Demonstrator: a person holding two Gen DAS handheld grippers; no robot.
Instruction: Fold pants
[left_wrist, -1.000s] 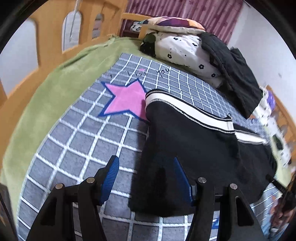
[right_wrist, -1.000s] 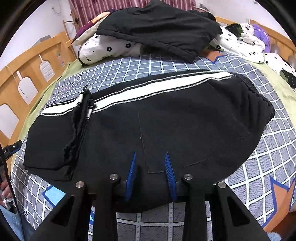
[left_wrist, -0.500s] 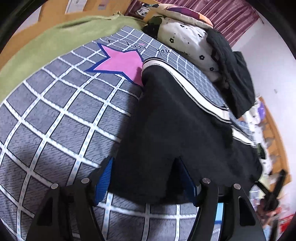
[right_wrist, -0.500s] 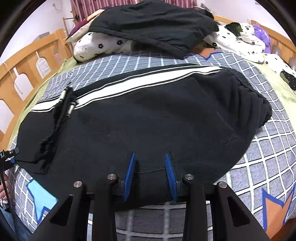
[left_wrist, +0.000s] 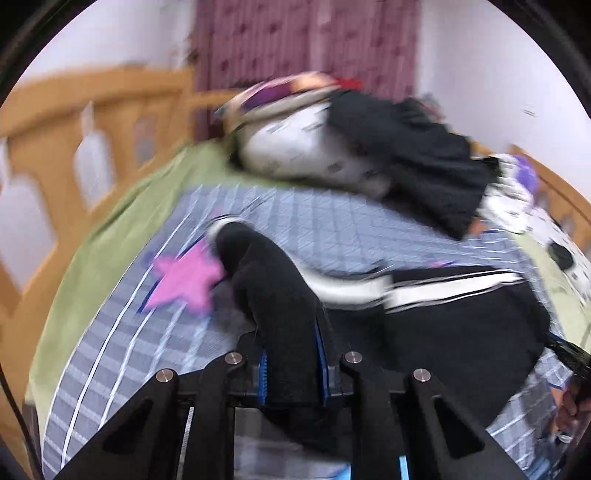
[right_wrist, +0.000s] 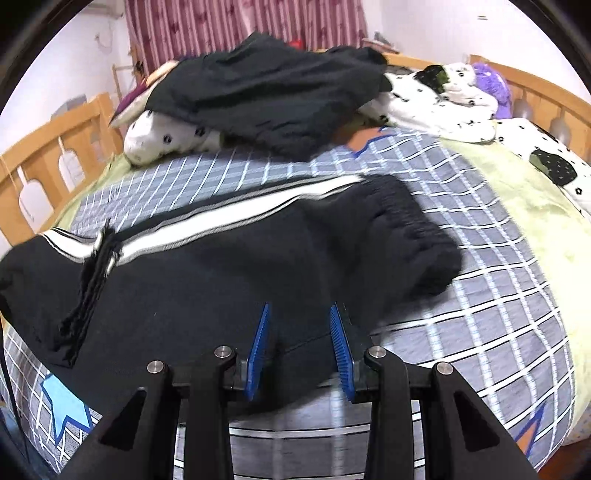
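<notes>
Pinching a thick fold of the soft black fleece pants with white side stripes (left_wrist: 280, 295), my left gripper (left_wrist: 291, 369) has closed from its earlier spread and lifted the leg end ahead of it. My right gripper (right_wrist: 301, 347) keeps its ribbed blue pads (right_wrist: 258, 347) clamped on the near hem, pants bunched forward on the grey checked quilt (right_wrist: 498, 295).

The room has soft, even indoor light, without strong shadows or glare. The left wrist view is heavily smeared by motion blur; the pink fabric star (left_wrist: 183, 280) loses its edges. The right wrist view is sharper. Both views bend strongly near their dark round borders.
</notes>
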